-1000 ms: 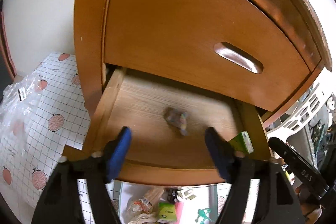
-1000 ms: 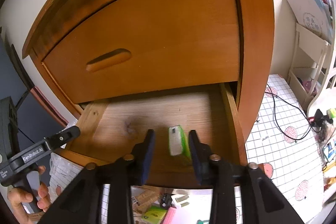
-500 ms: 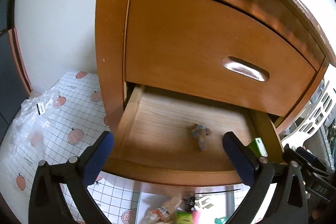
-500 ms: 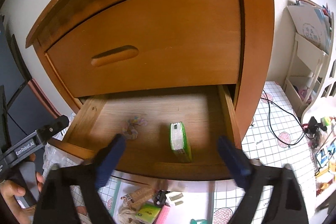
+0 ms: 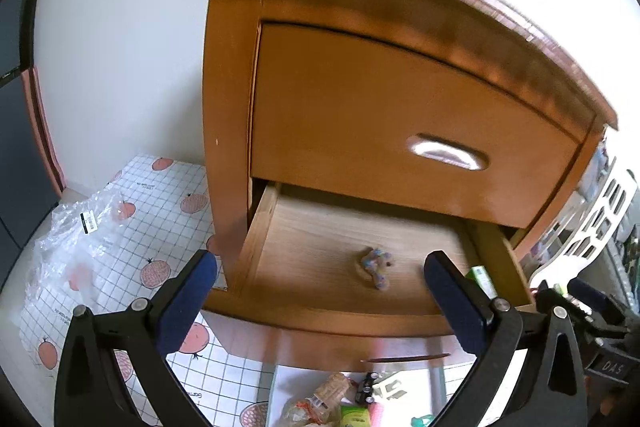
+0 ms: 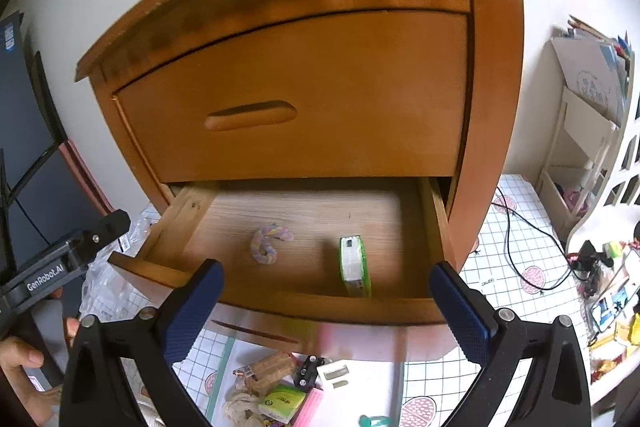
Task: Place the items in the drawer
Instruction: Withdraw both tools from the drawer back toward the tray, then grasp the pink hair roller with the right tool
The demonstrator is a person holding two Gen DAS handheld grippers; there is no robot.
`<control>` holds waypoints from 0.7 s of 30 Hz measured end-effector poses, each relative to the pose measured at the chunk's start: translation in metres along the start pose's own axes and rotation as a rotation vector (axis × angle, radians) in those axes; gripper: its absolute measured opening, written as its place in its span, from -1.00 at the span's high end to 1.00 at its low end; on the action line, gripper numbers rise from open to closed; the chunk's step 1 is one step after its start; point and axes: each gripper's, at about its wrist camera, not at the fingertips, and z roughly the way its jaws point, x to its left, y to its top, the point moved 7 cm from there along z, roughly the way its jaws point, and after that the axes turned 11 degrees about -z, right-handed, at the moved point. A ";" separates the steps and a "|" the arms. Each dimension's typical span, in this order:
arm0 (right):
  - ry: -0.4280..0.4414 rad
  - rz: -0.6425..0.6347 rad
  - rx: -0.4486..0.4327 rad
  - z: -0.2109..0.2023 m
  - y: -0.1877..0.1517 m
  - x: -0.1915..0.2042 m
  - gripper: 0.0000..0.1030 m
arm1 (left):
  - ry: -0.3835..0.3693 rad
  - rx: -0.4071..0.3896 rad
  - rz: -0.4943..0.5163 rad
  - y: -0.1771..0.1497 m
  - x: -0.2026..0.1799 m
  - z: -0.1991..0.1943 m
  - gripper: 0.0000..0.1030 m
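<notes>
The lower drawer [image 6: 328, 303] of a wooden nightstand [image 5: 400, 99] stands pulled out. On its floor lie a pastel hair tie [image 6: 267, 243] and a green-and-white packet [image 6: 354, 265] standing on edge. The left wrist view also shows the hair tie [image 5: 375, 265] and a corner of the green packet [image 5: 482, 277]. My left gripper [image 5: 320, 291] is open and empty, in front of the drawer. My right gripper [image 6: 326, 301] is open and empty too, back from the drawer front. More small items [image 6: 280, 395] lie on the floor below the drawer.
The upper drawer [image 6: 296, 95] is closed. A crumpled clear plastic bag [image 5: 76, 247] lies on the patterned floor mat [image 5: 160, 203] at left. A black cable [image 6: 516, 239] and a white shelf unit [image 6: 580, 147] are at right. A hand [image 6: 24, 359] holds the left gripper.
Both grippers have opened wide and pulled back from the drawer. The right one let go of the green packet, which now stands in the drawer; the hair tie lies where the left one was.
</notes>
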 end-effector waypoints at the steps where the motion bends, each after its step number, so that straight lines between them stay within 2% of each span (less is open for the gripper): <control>1: 0.008 -0.002 -0.016 -0.007 -0.003 0.003 -1.00 | -0.013 -0.012 -0.004 -0.001 -0.001 -0.005 -1.00; 5: 0.007 -0.017 -0.034 -0.022 -0.030 0.013 -1.00 | -0.070 -0.046 0.005 -0.021 -0.002 -0.026 -1.00; 8: 0.004 0.007 -0.018 -0.025 -0.064 0.019 -1.00 | -0.129 0.018 0.003 -0.052 0.000 -0.027 -1.00; 11: 0.022 0.010 0.016 -0.020 -0.095 0.026 -1.00 | -0.150 0.062 0.001 -0.082 0.004 -0.024 -1.00; 16: 0.040 0.028 0.084 0.004 -0.142 0.033 -1.00 | -0.109 0.121 0.013 -0.129 0.013 -0.007 -1.00; 21: 0.059 0.057 0.195 0.040 -0.194 0.039 -1.00 | -0.047 0.228 0.001 -0.183 0.033 0.028 -1.00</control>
